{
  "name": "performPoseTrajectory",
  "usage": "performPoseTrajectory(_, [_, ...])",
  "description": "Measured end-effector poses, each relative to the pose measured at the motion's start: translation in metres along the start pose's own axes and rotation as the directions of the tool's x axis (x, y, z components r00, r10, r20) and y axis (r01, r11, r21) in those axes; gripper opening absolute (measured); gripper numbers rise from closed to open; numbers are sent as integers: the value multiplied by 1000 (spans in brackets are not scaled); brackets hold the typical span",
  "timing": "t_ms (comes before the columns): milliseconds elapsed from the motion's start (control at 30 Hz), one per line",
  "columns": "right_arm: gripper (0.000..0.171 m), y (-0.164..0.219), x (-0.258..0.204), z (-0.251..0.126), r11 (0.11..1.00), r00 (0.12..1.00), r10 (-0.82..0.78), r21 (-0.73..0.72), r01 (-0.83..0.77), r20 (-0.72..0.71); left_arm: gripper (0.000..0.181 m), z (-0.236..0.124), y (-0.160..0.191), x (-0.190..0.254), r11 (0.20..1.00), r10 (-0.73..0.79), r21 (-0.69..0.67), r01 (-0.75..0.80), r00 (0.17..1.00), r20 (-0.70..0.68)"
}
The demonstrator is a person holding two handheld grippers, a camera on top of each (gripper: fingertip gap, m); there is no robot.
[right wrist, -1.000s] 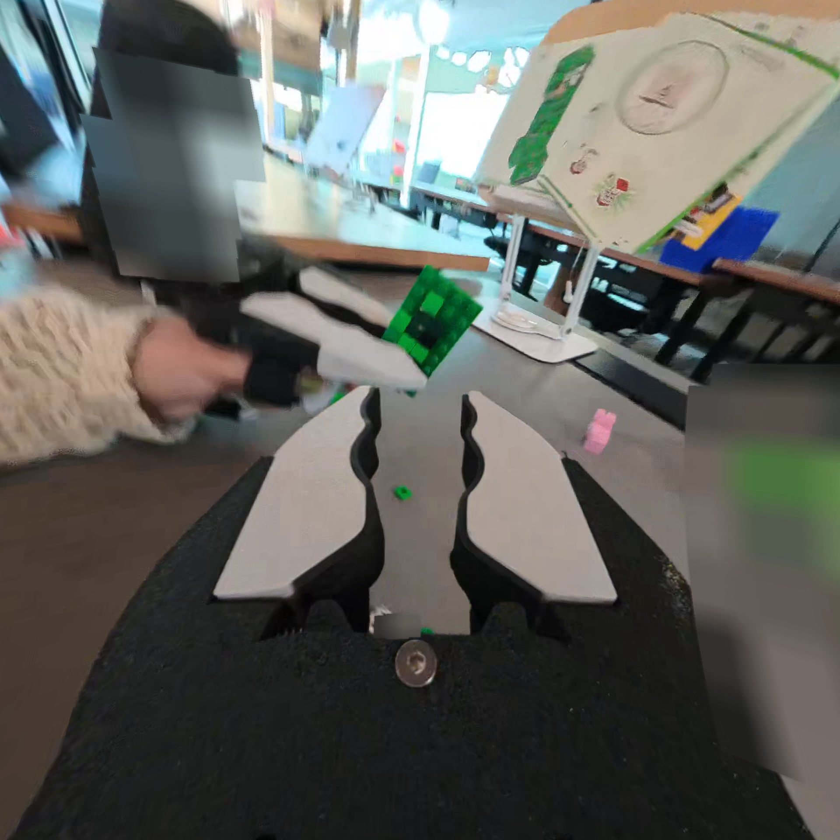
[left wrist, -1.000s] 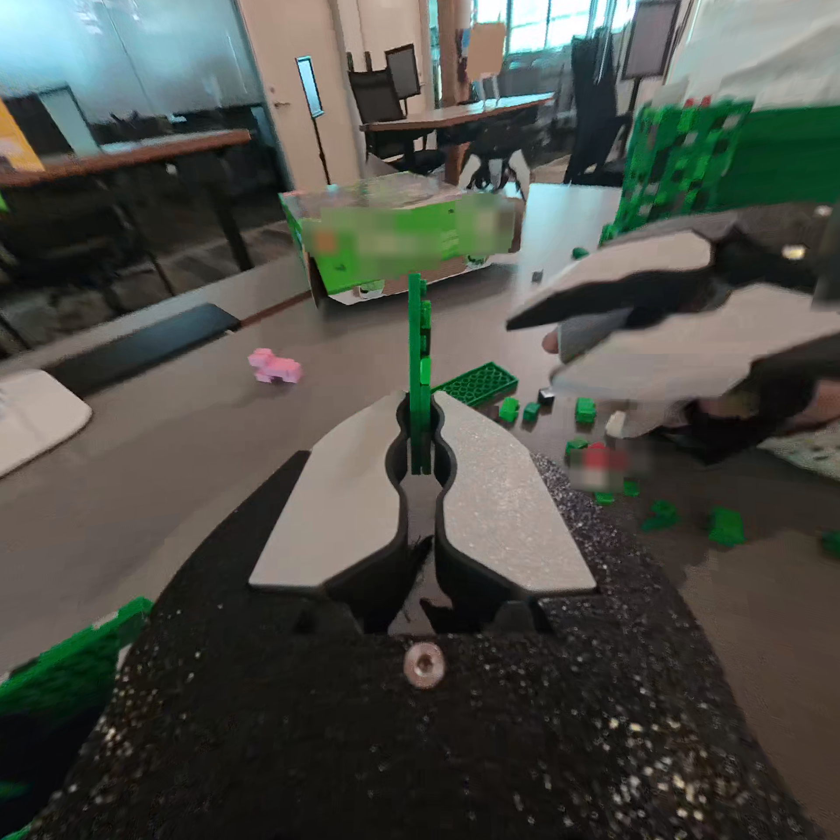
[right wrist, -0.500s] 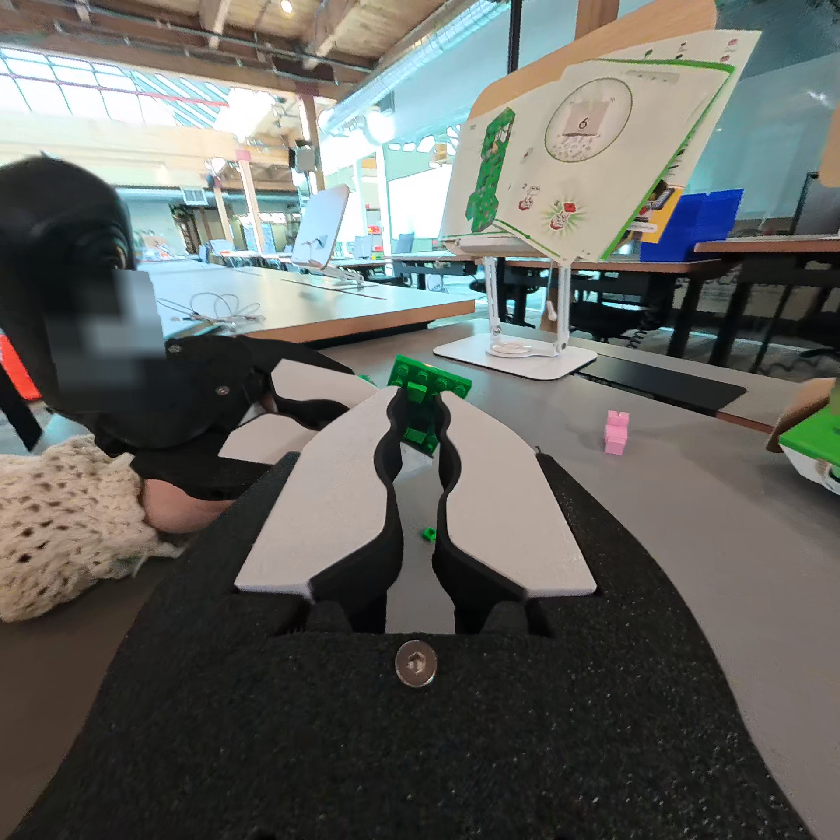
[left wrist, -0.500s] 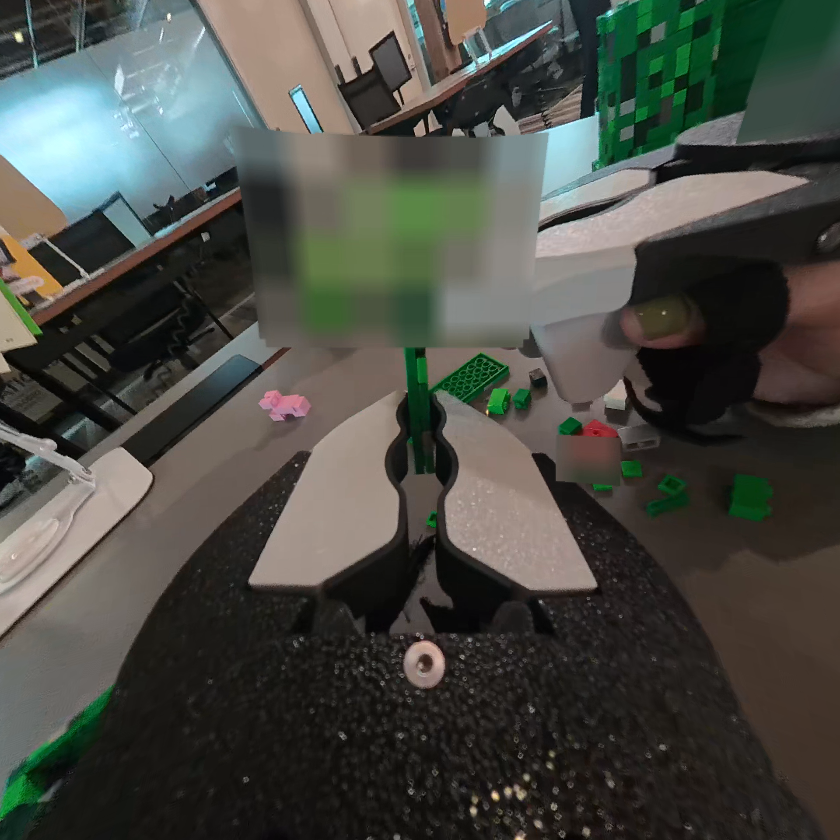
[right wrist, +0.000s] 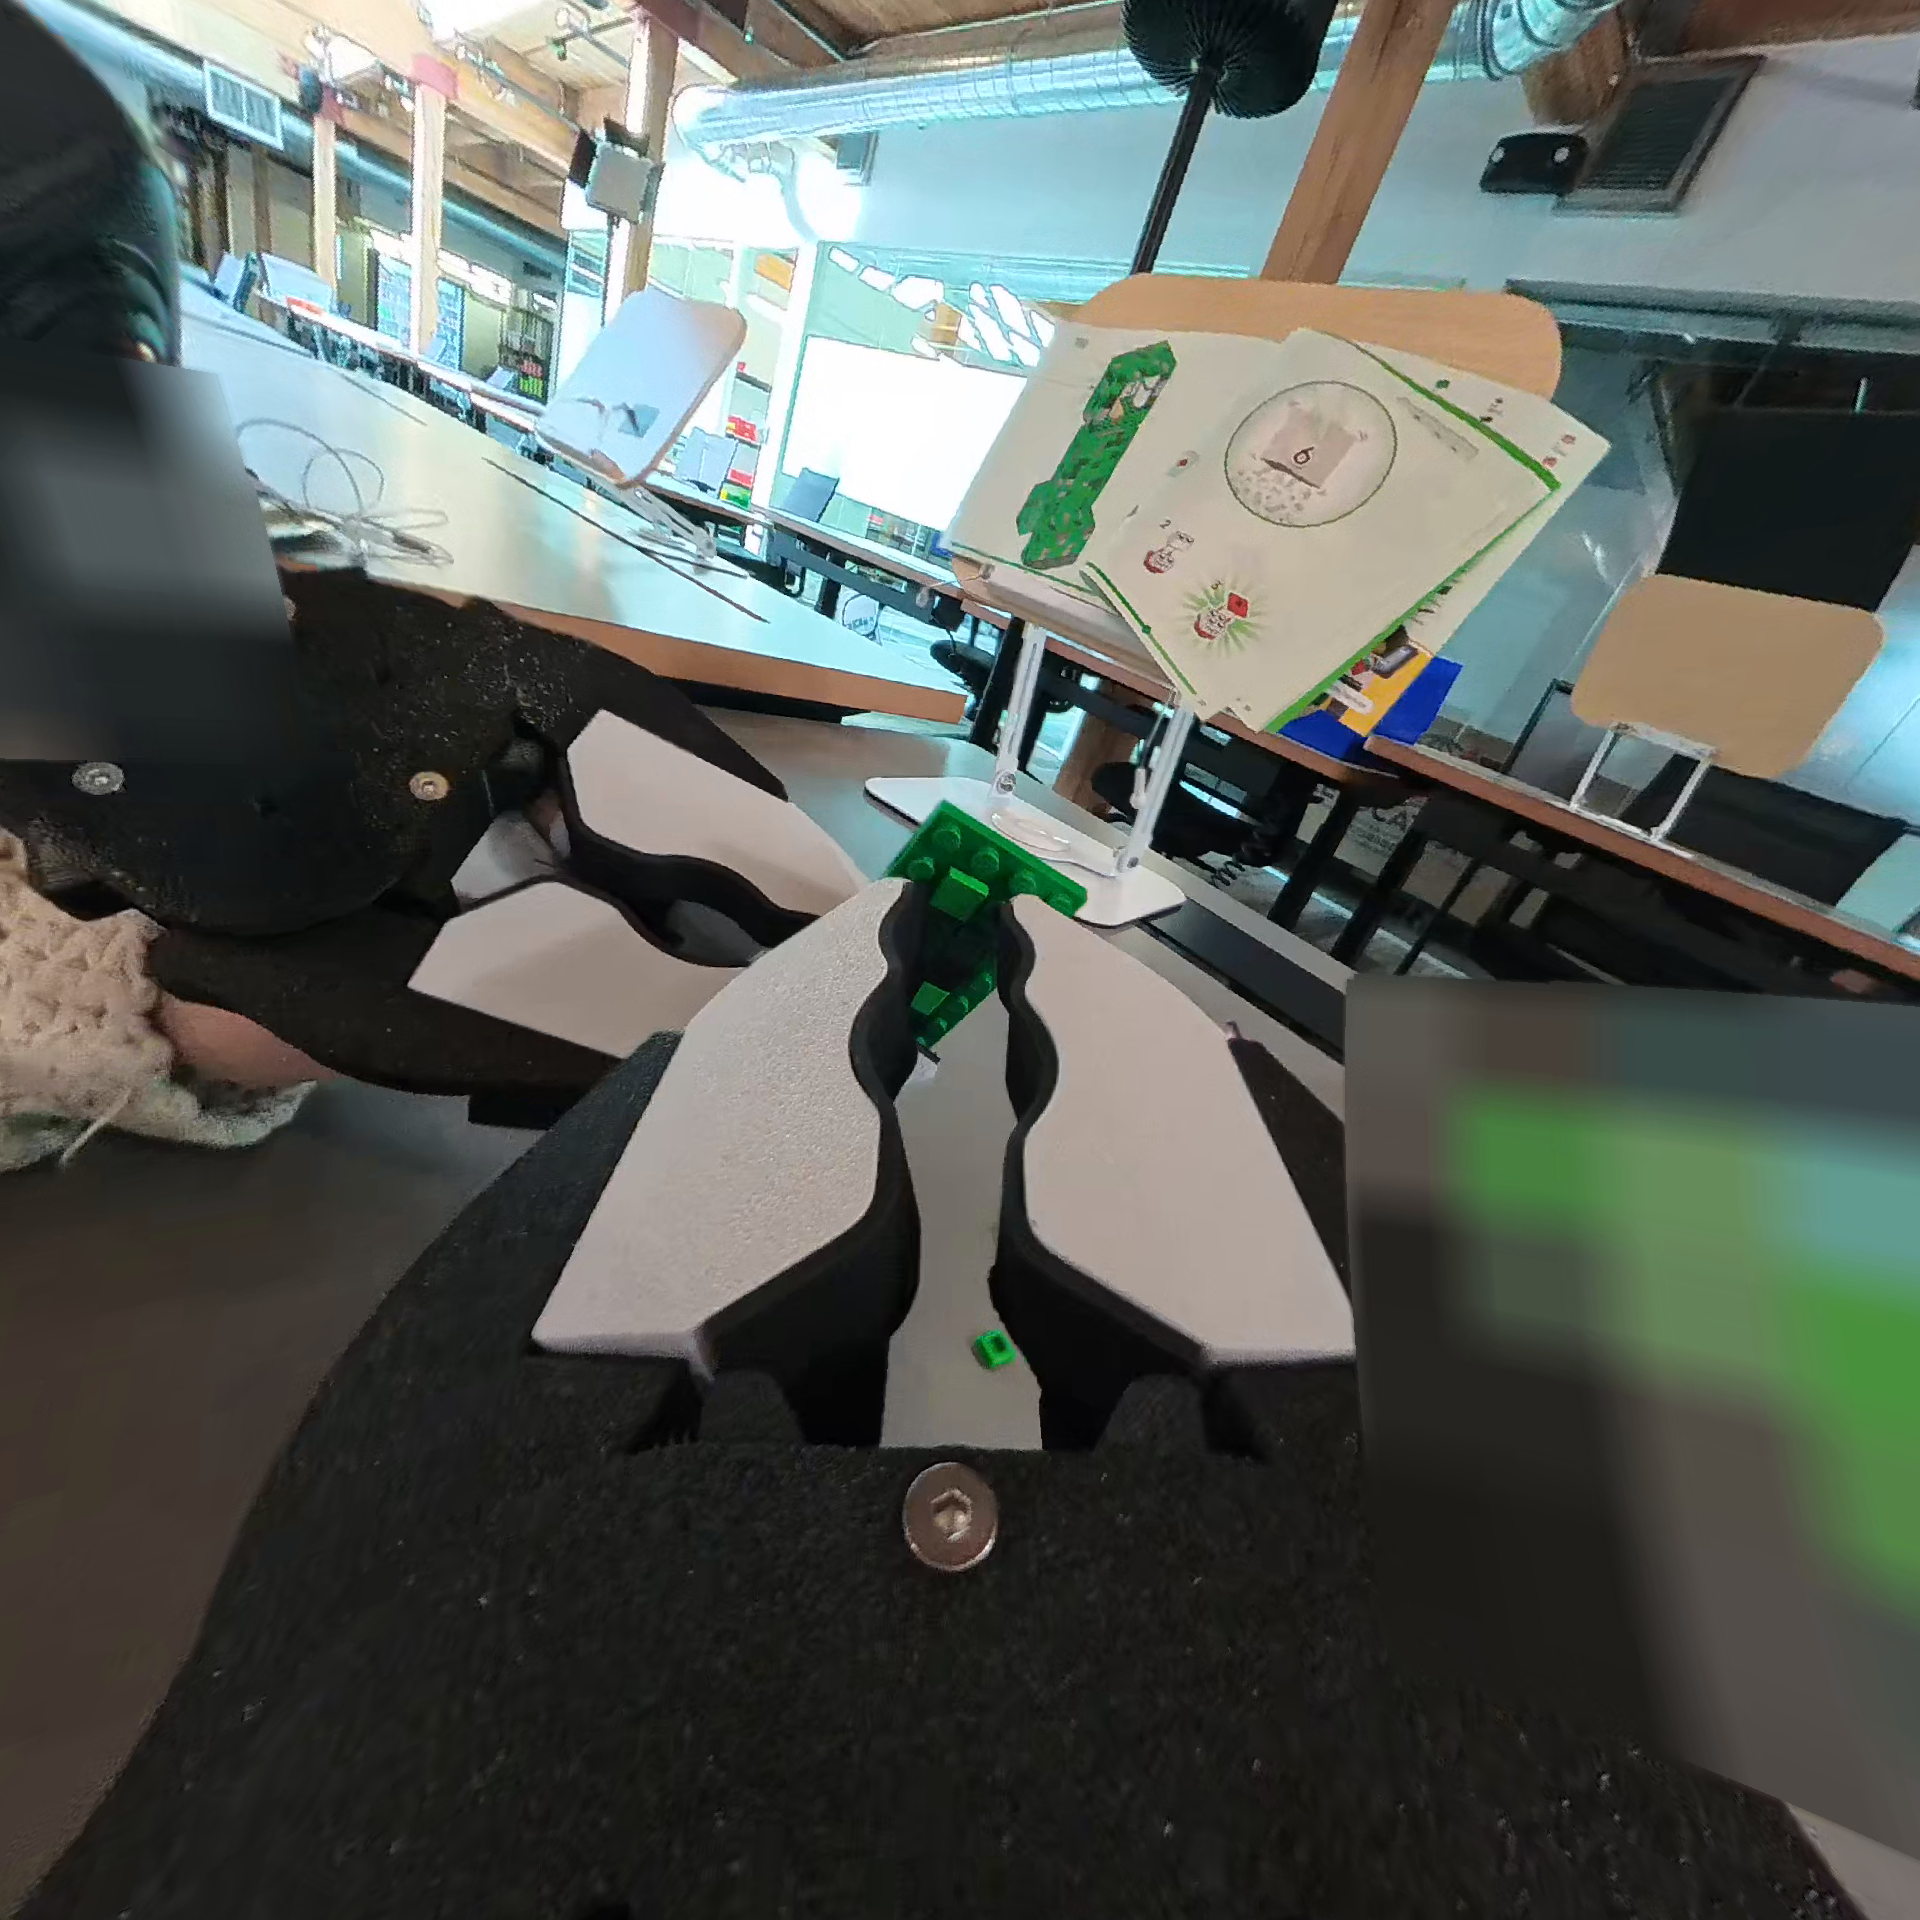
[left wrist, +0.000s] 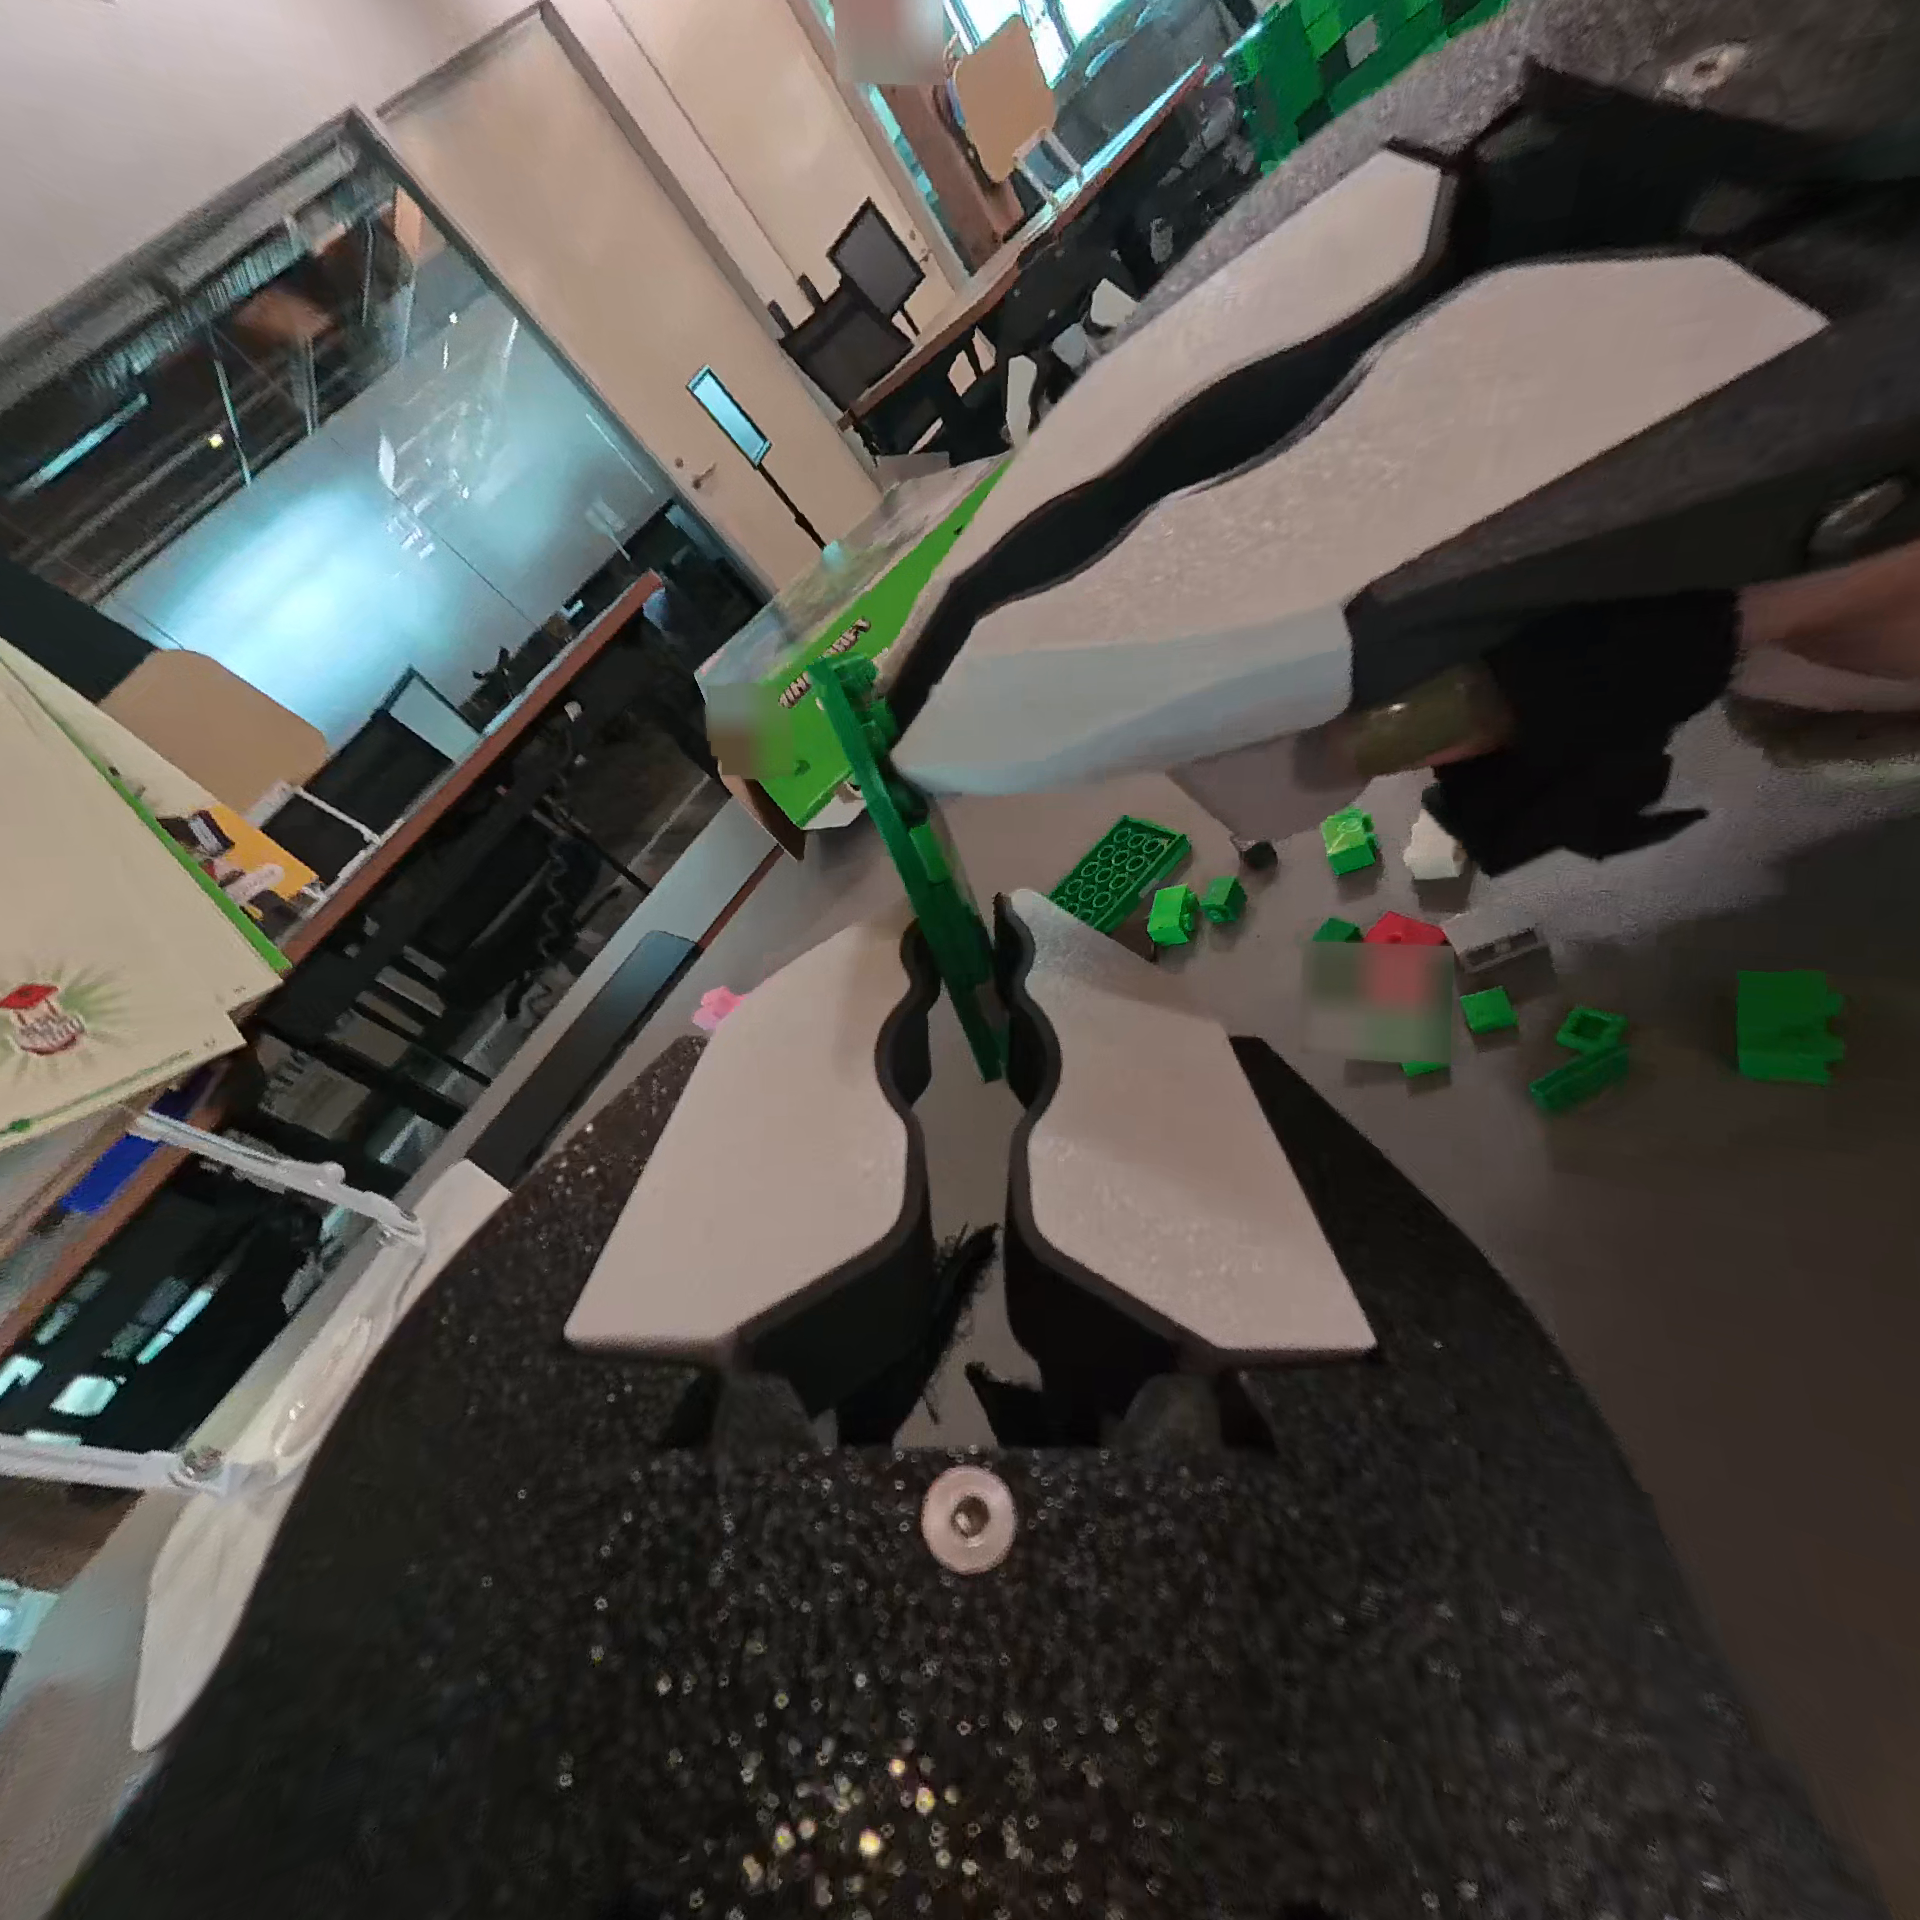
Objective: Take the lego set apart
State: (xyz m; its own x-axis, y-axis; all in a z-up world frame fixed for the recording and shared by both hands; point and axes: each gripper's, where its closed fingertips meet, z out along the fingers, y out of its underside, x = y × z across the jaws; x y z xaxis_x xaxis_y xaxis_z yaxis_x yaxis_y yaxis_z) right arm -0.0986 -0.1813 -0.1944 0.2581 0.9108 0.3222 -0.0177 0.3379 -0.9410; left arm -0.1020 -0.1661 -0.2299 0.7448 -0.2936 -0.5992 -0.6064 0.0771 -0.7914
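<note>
A: Where is the green lego plate (left wrist: 940, 914) sitting?

B: The left claw (left wrist: 954, 935) is pinching its lower edge; the right claw (left wrist: 904, 717) is clamping its top, above the grey surface (left wrist: 1558, 1299).

A: What is crowding the space around?

B: Loose green bricks (left wrist: 1787, 1023) are lying to the right, and a green box (left wrist: 831, 675) is standing just behind. The booklet stand (right wrist: 1081, 862) is waiting beyond.
</note>
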Motion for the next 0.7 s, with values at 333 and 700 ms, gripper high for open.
performPoseTrajectory(333, [5,1,-2,1,1000,1000,-3,-31,4,26,9,0,3,-2,1000,22,-3,-22,1000,0])
performPoseTrajectory(700, [24,1,3,-1,998,996,-55,21,54,67,5,2,18,3,974,-224,-73,216,966,-132])
